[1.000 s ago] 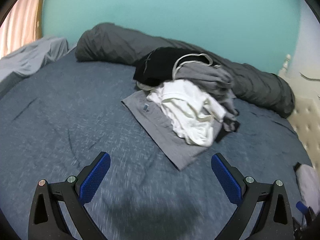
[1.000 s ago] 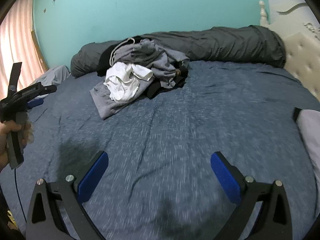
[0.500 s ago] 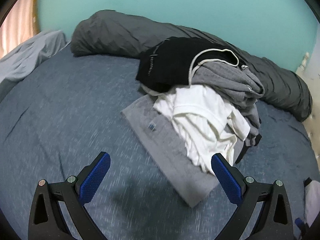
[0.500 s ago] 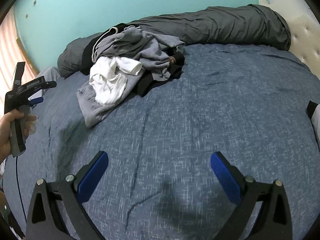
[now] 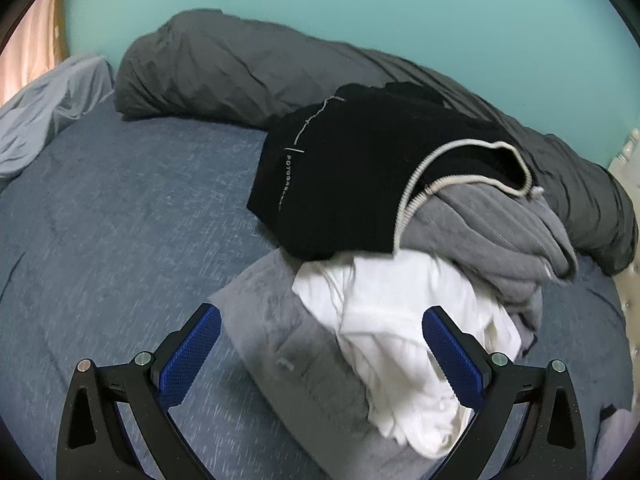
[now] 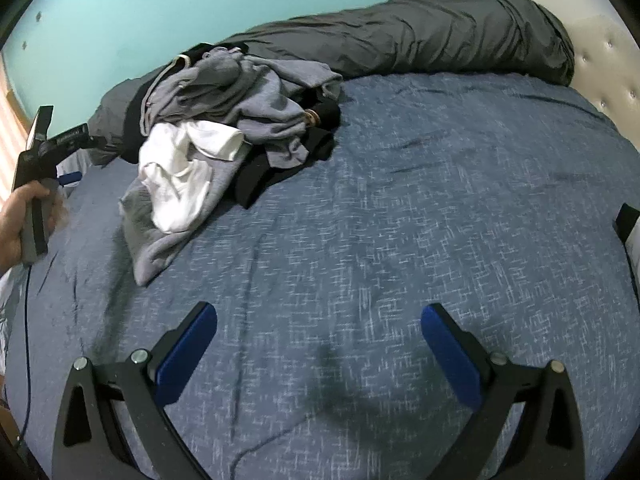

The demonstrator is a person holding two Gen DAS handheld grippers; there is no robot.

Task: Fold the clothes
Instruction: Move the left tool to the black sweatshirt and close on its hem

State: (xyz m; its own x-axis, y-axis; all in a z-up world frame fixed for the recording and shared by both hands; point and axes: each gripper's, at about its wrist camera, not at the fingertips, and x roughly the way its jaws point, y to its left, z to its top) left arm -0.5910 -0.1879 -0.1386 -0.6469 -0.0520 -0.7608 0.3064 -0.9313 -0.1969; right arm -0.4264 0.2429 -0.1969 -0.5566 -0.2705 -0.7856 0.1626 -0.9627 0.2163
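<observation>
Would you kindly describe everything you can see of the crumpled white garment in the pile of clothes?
The crumpled white garment looks like soft, thin cotton, bunched into folds with a ribbed hem or cuff showing. It lies unfolded on a flat light grey garment on the blue bedspread, its upper edge tucked under a black garment and a grey hooded sweatshirt. The open left gripper hangs just before it, not touching.

The pile of clothes (image 6: 224,140) lies on the bed (image 6: 400,220) at ten o'clock in the right wrist view. Behind it, from ten to one o'clock, lies the rolled duvet (image 6: 440,36). The headboard (image 6: 608,64) stands at two o'clock.
</observation>
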